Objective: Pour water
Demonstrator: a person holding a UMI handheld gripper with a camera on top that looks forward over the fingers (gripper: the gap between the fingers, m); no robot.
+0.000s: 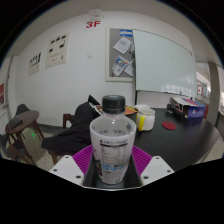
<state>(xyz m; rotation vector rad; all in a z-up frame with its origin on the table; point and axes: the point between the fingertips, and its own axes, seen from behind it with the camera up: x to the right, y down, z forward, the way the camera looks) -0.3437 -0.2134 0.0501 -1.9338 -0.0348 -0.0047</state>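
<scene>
Gripper view: tongs (pixel 110 166) pinching capped water bottle (pixel 111 145), upright. Cup (pixel 146 118) beyond on bench (pixel 175 140). Pouring judged not begun; cap on.

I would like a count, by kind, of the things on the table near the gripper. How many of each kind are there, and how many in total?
Clear plastic bottle with a black cap, held between the gripper fingers: 1
Yellow cup beyond the bottle: 1
Red disc lying flat on the table: 1
Total: 3
</scene>
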